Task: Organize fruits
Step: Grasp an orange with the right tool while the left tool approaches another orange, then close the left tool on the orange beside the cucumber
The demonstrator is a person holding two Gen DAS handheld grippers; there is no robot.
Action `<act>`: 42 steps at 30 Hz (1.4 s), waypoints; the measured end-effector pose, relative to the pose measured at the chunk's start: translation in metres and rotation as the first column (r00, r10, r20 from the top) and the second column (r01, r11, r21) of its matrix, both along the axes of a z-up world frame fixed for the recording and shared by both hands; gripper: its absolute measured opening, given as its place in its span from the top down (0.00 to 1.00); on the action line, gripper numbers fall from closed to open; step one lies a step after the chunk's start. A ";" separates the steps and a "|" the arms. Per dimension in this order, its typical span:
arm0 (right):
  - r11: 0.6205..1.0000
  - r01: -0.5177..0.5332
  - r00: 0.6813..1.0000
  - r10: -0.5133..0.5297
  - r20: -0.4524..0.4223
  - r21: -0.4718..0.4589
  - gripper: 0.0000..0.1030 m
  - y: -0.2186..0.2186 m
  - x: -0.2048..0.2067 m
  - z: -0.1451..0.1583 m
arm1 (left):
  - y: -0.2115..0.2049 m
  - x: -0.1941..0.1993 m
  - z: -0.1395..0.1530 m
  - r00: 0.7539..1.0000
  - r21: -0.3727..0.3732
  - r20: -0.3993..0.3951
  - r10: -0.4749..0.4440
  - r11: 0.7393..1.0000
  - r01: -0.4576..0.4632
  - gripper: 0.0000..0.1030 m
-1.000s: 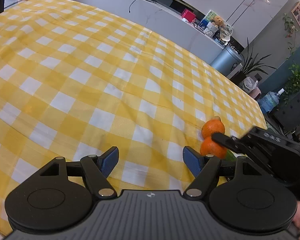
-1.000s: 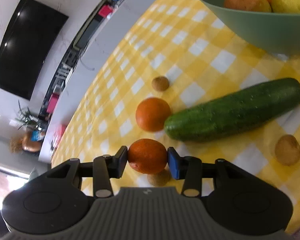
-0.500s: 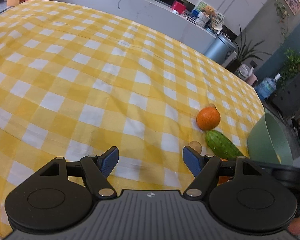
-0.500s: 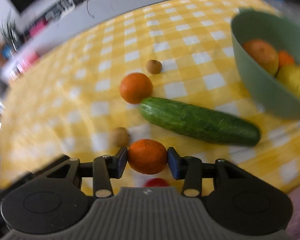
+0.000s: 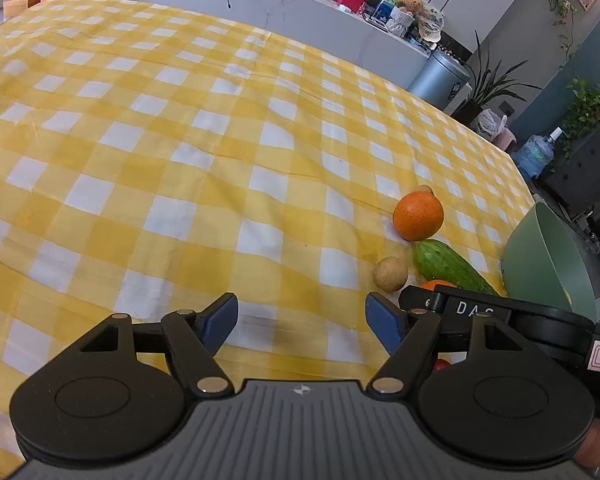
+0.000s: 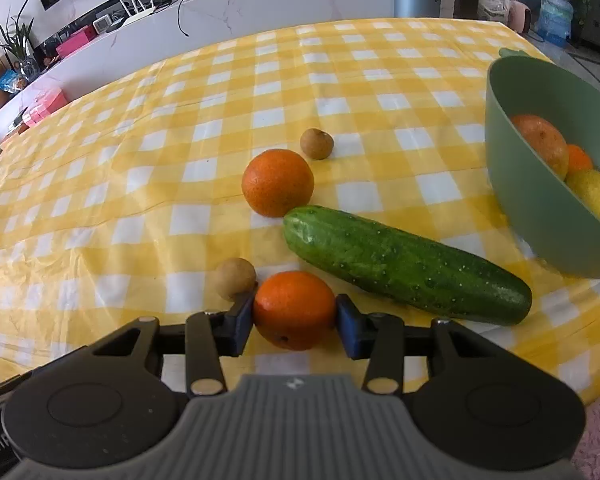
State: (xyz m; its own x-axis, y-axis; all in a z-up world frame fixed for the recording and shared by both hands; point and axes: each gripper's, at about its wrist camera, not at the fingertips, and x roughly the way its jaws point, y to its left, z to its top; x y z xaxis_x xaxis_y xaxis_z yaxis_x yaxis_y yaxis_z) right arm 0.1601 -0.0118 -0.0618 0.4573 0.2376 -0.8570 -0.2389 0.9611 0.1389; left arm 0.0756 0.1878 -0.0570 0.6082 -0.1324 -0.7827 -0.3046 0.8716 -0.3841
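The right hand-held gripper (image 6: 295, 322) is clamped on an orange (image 6: 294, 309), its blue pads pressing the fruit from both sides — the same grip as a second ago. What has changed is the view around it: the wrist has rolled, so the bench (image 6: 180, 152) with its yellow check cloth now lies level instead of slanting, and the green bowl (image 6: 540, 216) has swung from the top of the frame to the right edge. The bowl holds several fruits, orange and yellow ones among them. A cucumber (image 6: 404, 264) lies between the held orange and the bowl, with a second orange (image 6: 277, 182) touching or just beside its far tip. One small brown fruit (image 6: 317, 143) sits beyond that orange; another (image 6: 234, 279) lies just beside the left pad.

The left hand-held gripper (image 5: 302, 322) hangs over bare cloth with its jaws wide apart and nothing between them — unchanged. In its view the right tool has dropped lower at the right edge, uncovering the second orange (image 5: 418, 216), the cucumber's tip (image 5: 448, 266), a small brown fruit (image 5: 390, 274) and the bowl's side (image 5: 540, 256).
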 end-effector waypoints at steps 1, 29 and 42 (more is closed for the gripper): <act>1.000 -0.002 1.000 0.002 -0.001 0.001 0.60 0.000 0.000 0.000 | 0.000 0.000 0.000 1.000 0.000 0.001 -0.001 1.000 0.001 0.17; 0.995 0.015 0.993 -0.026 0.114 0.098 0.60 -0.066 0.002 0.040 | -0.059 0.003 0.045 0.952 0.139 0.229 -0.202 0.975 0.173 0.18; 0.988 0.130 0.974 -0.143 0.175 0.084 0.61 -0.102 0.005 0.047 | -0.078 0.085 0.021 0.963 0.117 0.137 -0.233 0.969 0.218 0.18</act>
